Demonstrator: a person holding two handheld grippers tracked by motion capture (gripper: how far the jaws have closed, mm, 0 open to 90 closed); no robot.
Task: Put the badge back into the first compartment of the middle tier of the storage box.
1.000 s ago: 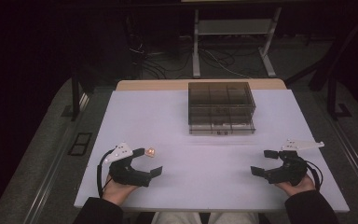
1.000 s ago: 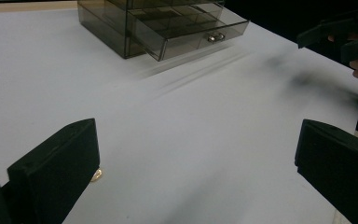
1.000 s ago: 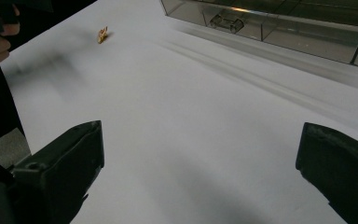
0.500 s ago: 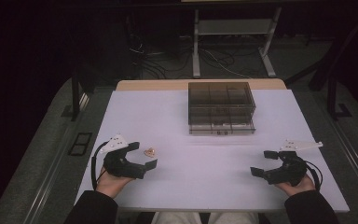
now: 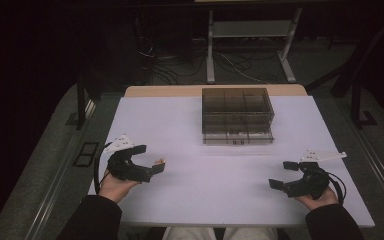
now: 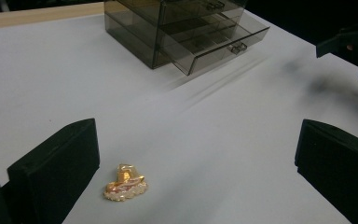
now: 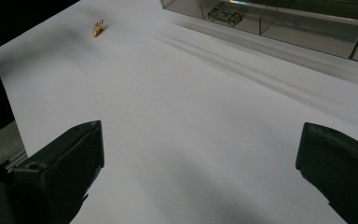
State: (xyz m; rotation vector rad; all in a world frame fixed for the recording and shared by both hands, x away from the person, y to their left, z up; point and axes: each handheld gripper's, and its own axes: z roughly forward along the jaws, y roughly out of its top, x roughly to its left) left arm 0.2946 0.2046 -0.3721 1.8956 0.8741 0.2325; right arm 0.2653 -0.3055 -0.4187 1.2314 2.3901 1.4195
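Note:
A small gold trinket (image 6: pixel 125 183) lies on the white table (image 5: pixel 220 165); it also shows as the gold trinket (image 5: pixel 160 161) and, far off, as the trinket (image 7: pixel 98 28). My left gripper (image 5: pixel 149 160) is open at table level, and the trinket sits between its jaws, close to the left jaw in the left gripper view. There my left gripper (image 6: pixel 196 172) holds nothing. My right gripper (image 5: pixel 282 175) rests open near the front right of the table, empty and far from the trinket; its own view shows the right gripper (image 7: pixel 200 172) over bare table.
A smoky clear drawer box (image 5: pixel 236 115) stands at the back middle of the table, its lowest drawer (image 6: pixel 223 44) pulled out a little. The drawer box (image 7: pixel 284 18) is ahead of the right gripper. The table's edges drop off to dark floor.
My left gripper has shifted left and slightly away from the person, turning so its jaws now flank the trinket. The trinket and right gripper have stayed put.

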